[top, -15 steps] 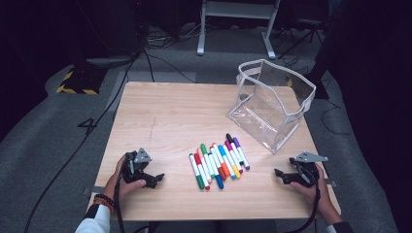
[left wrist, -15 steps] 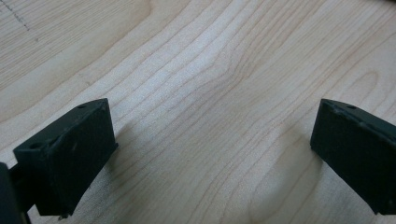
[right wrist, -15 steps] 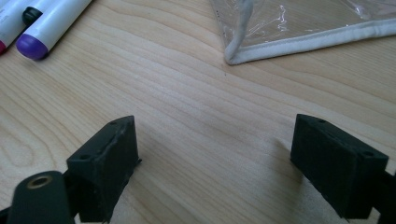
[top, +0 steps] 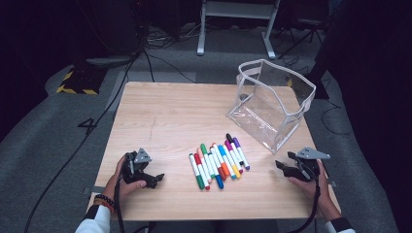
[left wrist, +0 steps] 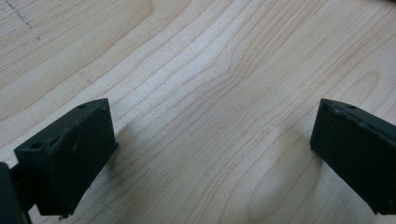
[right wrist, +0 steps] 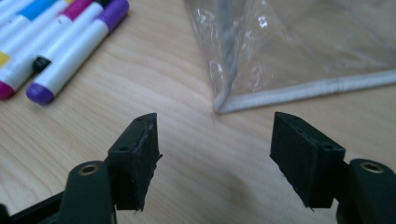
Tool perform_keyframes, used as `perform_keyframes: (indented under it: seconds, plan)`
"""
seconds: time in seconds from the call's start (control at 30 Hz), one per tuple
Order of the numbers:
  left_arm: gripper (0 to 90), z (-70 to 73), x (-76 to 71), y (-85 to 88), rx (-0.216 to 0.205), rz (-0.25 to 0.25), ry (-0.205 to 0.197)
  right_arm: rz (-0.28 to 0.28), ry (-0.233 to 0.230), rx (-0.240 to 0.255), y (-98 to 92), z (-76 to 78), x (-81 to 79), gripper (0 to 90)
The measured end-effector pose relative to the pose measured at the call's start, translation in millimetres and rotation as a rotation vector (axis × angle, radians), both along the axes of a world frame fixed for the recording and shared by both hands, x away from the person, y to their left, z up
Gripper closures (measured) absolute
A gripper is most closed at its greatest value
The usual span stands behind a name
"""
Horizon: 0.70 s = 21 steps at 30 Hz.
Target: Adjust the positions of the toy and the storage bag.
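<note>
Several coloured markers [top: 216, 165] lie side by side in a row near the front middle of the wooden table [top: 184, 111]. A clear plastic pouch [top: 272, 104] with a white rim stands open at the back right. My left gripper [top: 154, 178] rests on the table at the front left, jaws open with only bare wood between them [left wrist: 210, 158]. My right gripper [top: 284, 165] rests at the front right, open and holding nothing [right wrist: 215, 158]. It points at the pouch's lower corner [right wrist: 299, 46], with the purple marker [right wrist: 70, 51] to its left.
Cables and a metal stand [top: 233, 24] are on the dark floor beyond the table's far edge. Bare wood stretches across the table's left and back half. The pouch stands close to the right edge.
</note>
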<state>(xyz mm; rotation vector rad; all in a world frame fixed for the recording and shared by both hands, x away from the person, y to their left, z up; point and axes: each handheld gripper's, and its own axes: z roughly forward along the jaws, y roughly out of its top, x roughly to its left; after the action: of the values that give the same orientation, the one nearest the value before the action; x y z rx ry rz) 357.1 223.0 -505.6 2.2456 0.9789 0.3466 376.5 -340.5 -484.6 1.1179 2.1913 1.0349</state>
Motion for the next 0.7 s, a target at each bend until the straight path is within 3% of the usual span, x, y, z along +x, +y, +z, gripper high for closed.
perform_keyframes:
  seconds: [0.27, 0.3, 0.43, 0.57, 0.7]
  plan:
    - [0.3, 0.1, 0.0, 0.1, 0.003, 0.000, -0.003, 0.020, -0.079, 0.019, 16.3, 23.0, 5.5, 38.4]
    - [0.3, 0.1, -0.1, 0.1, 0.003, 0.001, -0.002, 0.019, -0.108, 0.017, 23.4, 31.2, 7.8, 40.3]
    - [0.4, 0.0, -0.5, -0.1, 0.002, 0.005, -0.002, -0.017, -0.146, 0.024, 32.7, 45.2, 16.8, 45.4]
    - [0.5, -0.1, -1.0, -0.3, -0.001, 0.010, -0.002, -0.051, -0.151, 0.047, 36.0, 52.7, 25.3, 52.0]
    - [0.5, -0.1, -1.0, -0.3, -0.001, 0.010, -0.002, -0.075, -0.157, 0.024, 42.3, 54.6, 30.8, 60.5]
